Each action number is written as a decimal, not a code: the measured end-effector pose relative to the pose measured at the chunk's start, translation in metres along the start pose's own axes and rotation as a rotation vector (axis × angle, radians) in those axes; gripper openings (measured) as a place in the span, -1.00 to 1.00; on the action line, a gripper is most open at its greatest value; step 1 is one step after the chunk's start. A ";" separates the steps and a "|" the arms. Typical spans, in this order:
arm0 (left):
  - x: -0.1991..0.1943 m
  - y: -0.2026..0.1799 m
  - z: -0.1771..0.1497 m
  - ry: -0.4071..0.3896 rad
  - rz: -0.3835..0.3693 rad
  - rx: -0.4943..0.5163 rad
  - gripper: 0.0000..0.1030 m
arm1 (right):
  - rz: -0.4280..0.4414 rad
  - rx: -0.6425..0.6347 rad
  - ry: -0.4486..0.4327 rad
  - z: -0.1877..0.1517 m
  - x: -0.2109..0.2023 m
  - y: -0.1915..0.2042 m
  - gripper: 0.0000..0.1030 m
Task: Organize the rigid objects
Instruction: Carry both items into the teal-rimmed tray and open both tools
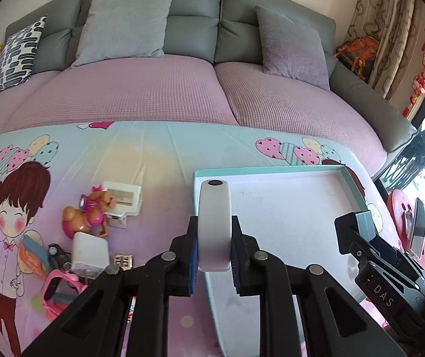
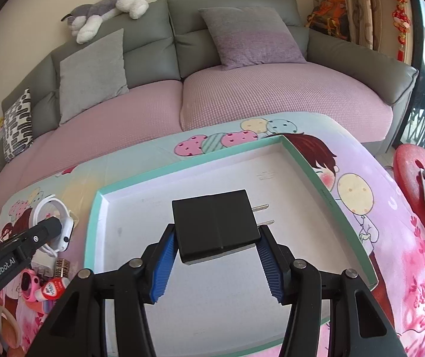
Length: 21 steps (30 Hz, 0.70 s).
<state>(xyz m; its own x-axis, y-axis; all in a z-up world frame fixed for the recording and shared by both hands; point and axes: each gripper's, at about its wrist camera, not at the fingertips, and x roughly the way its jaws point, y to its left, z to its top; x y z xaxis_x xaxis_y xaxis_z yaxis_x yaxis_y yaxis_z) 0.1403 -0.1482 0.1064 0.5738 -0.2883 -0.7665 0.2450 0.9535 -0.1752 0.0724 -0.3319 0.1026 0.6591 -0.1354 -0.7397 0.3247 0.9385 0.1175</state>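
Both grippers hold an item at the teal-rimmed tray (image 1: 272, 175).

Left wrist view: the left gripper (image 1: 213, 255) is clamped narrowly on a white watch (image 1: 214, 223), at the tray's left edge; left of the tray lie a toy dog (image 1: 88, 217), a white charger (image 1: 90, 254) and what may be a pink watch (image 1: 56, 287); right wrist view: the right gripper (image 2: 215, 260), jaws half spread, grips a black plug adapter (image 2: 215, 226) above the tray's white floor, prongs pointing right.
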 end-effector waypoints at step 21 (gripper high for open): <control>0.060 -0.077 -0.014 0.067 0.002 0.121 -0.63 | -0.190 0.083 0.060 -0.007 0.024 -0.063 0.10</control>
<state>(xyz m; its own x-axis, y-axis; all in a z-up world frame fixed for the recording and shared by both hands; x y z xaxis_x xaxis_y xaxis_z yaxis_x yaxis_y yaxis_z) 0.1445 -0.2380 0.0651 0.5221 -0.2760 -0.8070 0.3387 0.9355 -0.1009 0.0627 -0.3923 0.0725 0.5401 -0.2862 -0.7915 0.4958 0.8681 0.0244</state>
